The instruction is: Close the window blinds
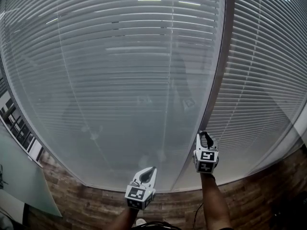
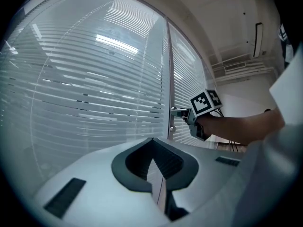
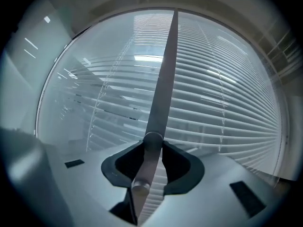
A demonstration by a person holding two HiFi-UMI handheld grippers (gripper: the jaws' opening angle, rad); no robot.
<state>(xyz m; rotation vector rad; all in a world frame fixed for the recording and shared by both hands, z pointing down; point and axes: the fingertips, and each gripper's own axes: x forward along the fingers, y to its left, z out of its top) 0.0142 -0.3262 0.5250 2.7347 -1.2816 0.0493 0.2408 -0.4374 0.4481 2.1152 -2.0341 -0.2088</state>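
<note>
White slatted blinds (image 1: 120, 80) cover the window, with a second panel (image 1: 268, 80) to the right of a dark upright strip (image 1: 218, 75). My right gripper (image 1: 205, 137) reaches up at the foot of that strip. In the right gripper view a grey tilt wand (image 3: 161, 89) runs down between the jaws, and the right gripper (image 3: 152, 140) is shut on it, the wand's capped end (image 3: 140, 187) sticking out below. My left gripper (image 1: 149, 170) hangs lower and to the left, shut and holding nothing. The left gripper view shows the left gripper (image 2: 152, 140) pointing at the blinds, with the right gripper (image 2: 176, 111) beyond.
A wood-patterned floor (image 1: 249, 195) runs below the window. A pale glass panel (image 1: 24, 181) stands at the lower left. The person's forearm (image 2: 241, 126) crosses the left gripper view. A wall unit (image 2: 258, 37) hangs on the far white wall.
</note>
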